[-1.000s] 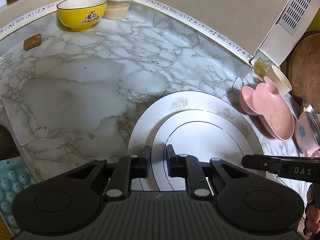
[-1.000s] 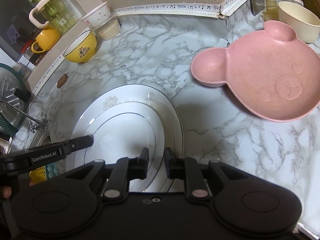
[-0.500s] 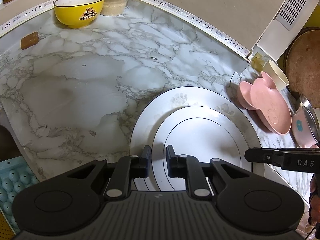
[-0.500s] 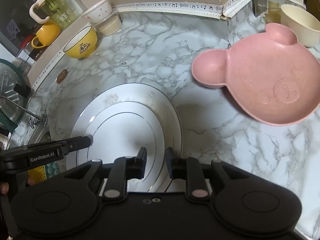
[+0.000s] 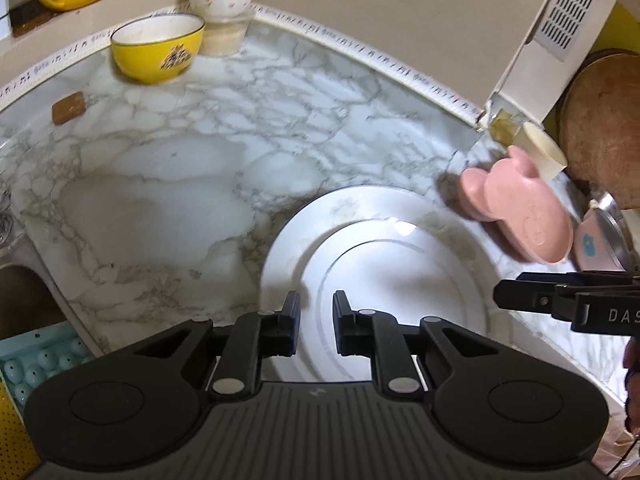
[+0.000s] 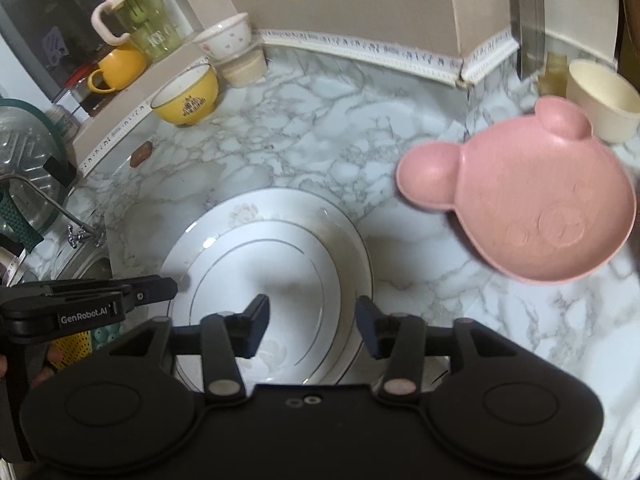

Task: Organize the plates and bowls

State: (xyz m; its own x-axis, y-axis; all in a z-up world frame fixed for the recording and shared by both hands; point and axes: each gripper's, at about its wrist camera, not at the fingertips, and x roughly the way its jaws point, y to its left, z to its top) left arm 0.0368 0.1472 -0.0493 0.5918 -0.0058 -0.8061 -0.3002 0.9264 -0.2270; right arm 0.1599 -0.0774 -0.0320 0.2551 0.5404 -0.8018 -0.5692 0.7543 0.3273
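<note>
Now | right gripper [image 6: 311, 326] spread wide, empty, over stacked plates [image 6: 224, 256] | left gripper [image 5: 316, 322] narrowly parted (holding nothing) | pink bear dish [image 6: 528, 196] far right

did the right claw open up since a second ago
Yes. In the right wrist view the right claw now stands clearly wider over the stacked white round plates than before, when its fingers were nearly together; it holds nothing.
</note>
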